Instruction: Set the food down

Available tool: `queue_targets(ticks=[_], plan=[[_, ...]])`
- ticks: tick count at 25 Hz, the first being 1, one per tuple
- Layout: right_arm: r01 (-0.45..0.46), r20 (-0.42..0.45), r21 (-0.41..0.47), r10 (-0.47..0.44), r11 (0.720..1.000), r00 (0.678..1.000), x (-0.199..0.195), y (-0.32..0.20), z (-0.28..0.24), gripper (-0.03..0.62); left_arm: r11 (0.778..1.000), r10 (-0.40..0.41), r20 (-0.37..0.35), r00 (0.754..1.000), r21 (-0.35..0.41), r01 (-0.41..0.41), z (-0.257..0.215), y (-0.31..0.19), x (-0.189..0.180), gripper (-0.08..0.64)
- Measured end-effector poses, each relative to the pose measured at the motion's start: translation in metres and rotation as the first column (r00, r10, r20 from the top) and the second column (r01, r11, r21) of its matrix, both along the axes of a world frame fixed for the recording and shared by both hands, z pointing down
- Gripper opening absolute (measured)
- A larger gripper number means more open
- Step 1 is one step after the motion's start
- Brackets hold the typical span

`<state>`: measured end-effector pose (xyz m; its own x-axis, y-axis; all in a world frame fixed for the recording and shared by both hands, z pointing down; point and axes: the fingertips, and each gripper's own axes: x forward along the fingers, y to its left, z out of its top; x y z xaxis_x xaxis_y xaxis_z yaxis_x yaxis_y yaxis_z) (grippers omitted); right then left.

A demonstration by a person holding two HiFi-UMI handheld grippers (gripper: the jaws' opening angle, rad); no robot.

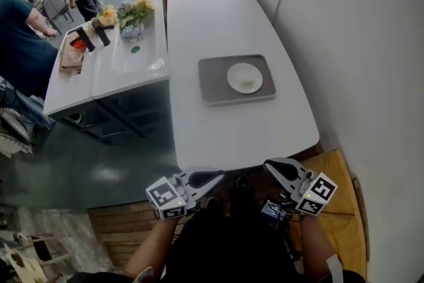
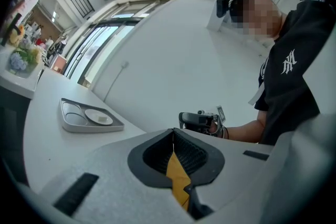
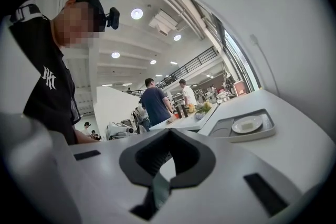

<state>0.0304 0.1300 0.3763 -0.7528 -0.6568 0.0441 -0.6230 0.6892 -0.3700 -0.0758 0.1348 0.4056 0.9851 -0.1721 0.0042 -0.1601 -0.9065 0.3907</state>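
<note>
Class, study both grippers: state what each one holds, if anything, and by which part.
Nothing is held: the left gripper and right gripper both have jaws shut together and empty. The food lies on the plate.

A small pale piece of food [image 3: 248, 124] lies flat on a round white plate [image 1: 236, 72]. The plate sits in the right part of a grey tray [image 1: 215, 81] on the white desk [image 1: 218, 132].
</note>
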Motion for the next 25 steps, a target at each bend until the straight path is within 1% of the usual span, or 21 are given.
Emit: queue_targets(ticks=[2, 6, 8, 11, 15, 20, 25], plan=[[-0.010, 0.006, -0.005, 0.010, 1.000, 1.000, -0.010, 0.011, 0.002, 0.005, 1.000, -0.005, 0.010, 1.000, 0.003, 0.005, 0.000, 0.008, -0.007, 0.006], [0.013, -0.006, -0.018, -0.013, 1.000, 1.000, -0.032, 0.028, 0.005, 0.005, 1.000, 0.009, 0.040, 0.999, 0.019, -0.010, -0.002, 0.026, -0.020, 0.006], [0.013, -0.006, -0.023, -0.013, 1.000, 1.000, -0.037, 0.033, 0.007, 0.005, 1.000, 0.023, 0.060, 0.998, 0.015, -0.024, 0.001, 0.032, -0.024, 0.006], [0.010, 0.002, -0.021, -0.010, 1.000, 1.000, -0.042, 0.039, 0.009, 0.005, 0.999, 0.037, 0.070, 0.997, 0.014, -0.038, 0.002, 0.036, -0.026, 0.005], [-0.016, 0.006, -0.031, 0.016, 0.999, 1.000, -0.039, 0.044, 0.010, 0.005, 0.997, 0.074, 0.086, 0.994, -0.006, -0.073, 0.005, 0.040, -0.023, 0.006], [-0.059, -0.007, -0.031, 0.059, 0.998, 0.998, -0.024, 0.049, 0.009, 0.005, 0.992, 0.123, 0.073, 0.990, -0.029, -0.121, 0.006, 0.044, -0.014, 0.006], [-0.101, -0.015, -0.029, 0.101, 0.994, 0.995, -0.008, 0.051, 0.009, 0.005, 0.988, 0.156, 0.088, 0.984, -0.030, -0.154, 0.008, 0.050, -0.005, 0.005]])
